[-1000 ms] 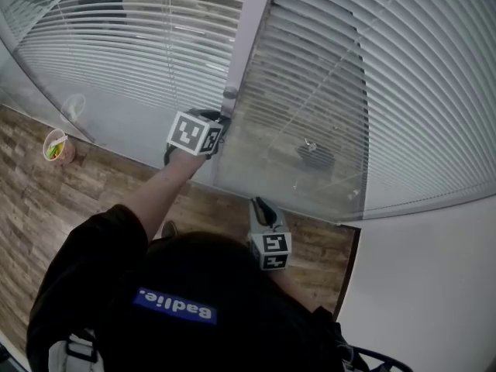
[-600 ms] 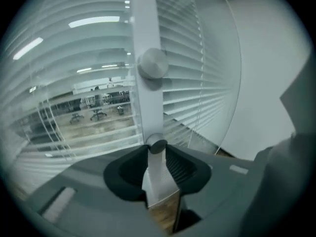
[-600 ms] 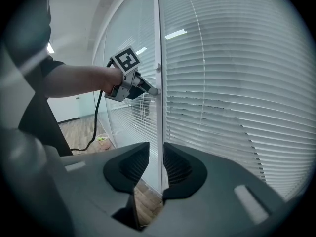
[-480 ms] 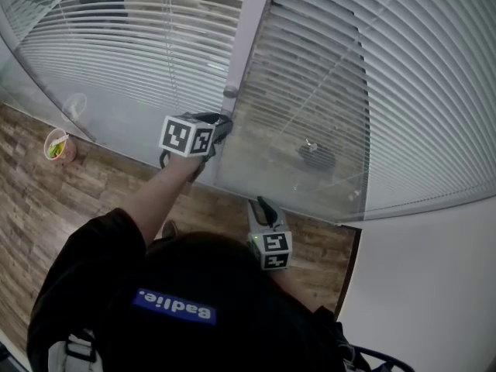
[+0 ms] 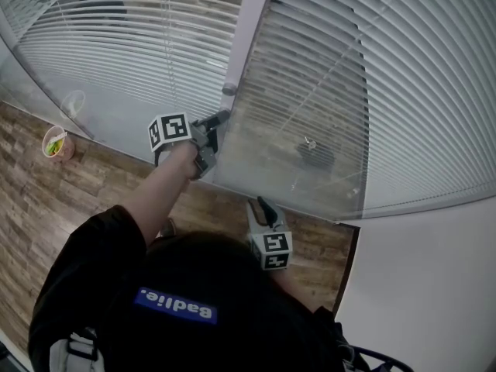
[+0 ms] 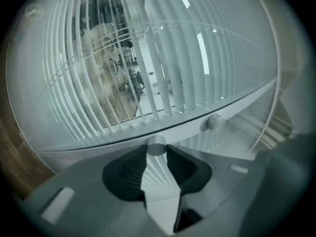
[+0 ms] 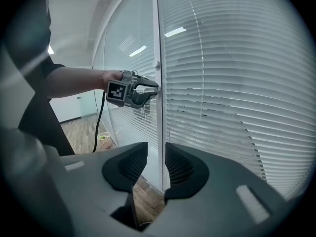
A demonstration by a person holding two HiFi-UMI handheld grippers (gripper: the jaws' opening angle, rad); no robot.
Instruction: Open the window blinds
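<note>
An office is showing here: tall clear glass partition walls (image 5: 294, 169) on a slim white frame post (image 5: 248, 29) are enclosing white horizontal slatted blinds (image 5: 418, 91). A small round grey knob (image 6: 156, 147) is sitting on the frame. Long ceiling strip lights (image 7: 176, 32) are reflecting in the glass, and brown wood-look plank flooring (image 5: 46, 200) is running below.

Roll: left tongs (image 5: 218, 120) have turned about their own long axis while on the knob (image 6: 157, 146); the body now lies on its side.
Cube: marker cube (image 5: 170, 129) sits further left in the head view, and its patterned face has tipped away from the camera.
Left jaws: just been closing, pads pinching the knob.
Right jaws: right tongs (image 7: 156, 168) have just been opening, with nothing between them.
</note>
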